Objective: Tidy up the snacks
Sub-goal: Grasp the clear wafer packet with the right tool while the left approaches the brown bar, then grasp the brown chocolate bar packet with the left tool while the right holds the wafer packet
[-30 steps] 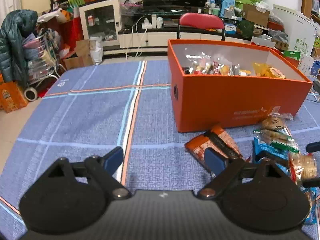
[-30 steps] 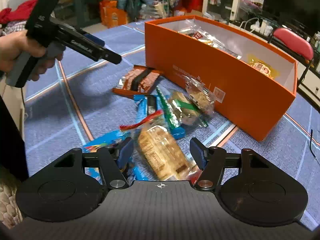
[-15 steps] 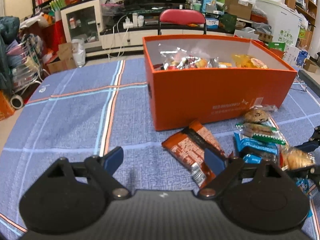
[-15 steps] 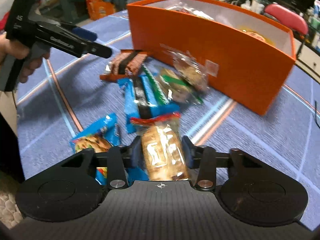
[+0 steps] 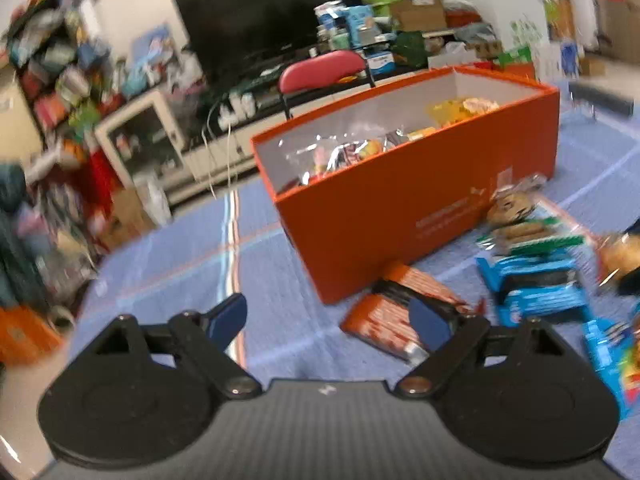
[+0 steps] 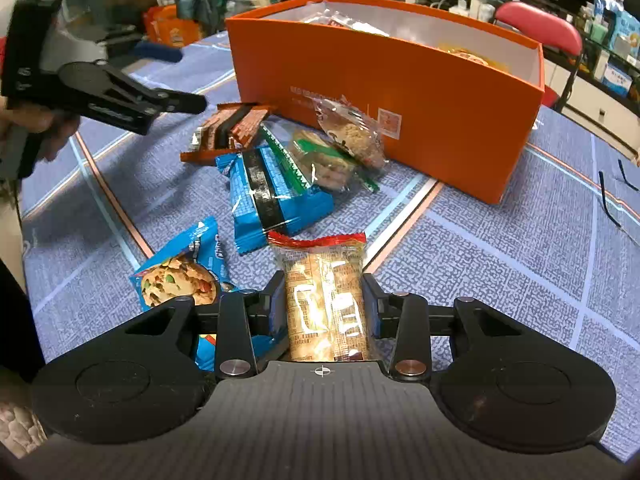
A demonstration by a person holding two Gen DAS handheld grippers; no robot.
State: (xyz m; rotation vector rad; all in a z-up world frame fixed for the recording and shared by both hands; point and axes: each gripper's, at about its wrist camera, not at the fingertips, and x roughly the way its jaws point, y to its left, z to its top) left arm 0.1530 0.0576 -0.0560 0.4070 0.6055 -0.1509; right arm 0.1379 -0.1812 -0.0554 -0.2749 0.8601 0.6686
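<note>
**Cracker pack gripped, box waiting beyond the pile**

Since 1 second ago, the right gripper point(image 6: 323, 294) has been closing from a wide stance onto the clear cracker pack point(image 6: 325, 300), and its 2 fingers are now pressing against the pack's long sides. The left gripper point(image 5: 326, 318) has been swinging toward the brown bar point(image 5: 394, 312), with its fingers standing wide apart and holding nothing.

Risk is lying mostly in the wrapper: the film is looking slick and crinkled, so the pack could be sliding out or twisting during the lift toward the orange box point(image 6: 400, 92). Squeezing harder would probably be crushing the crackers. The blue cookie pouch point(image 6: 180, 276) is sitting just beside the left finger, partly under it, and could be getting dragged along.

The cracker pack is showing tan biscuits through clear film, with a red serrated seal at its far end. It is lying on the blue tablecloth point(image 6: 500, 264), near the other loose snacks and well short of the box, which is already holding several wrapped snacks.
</note>
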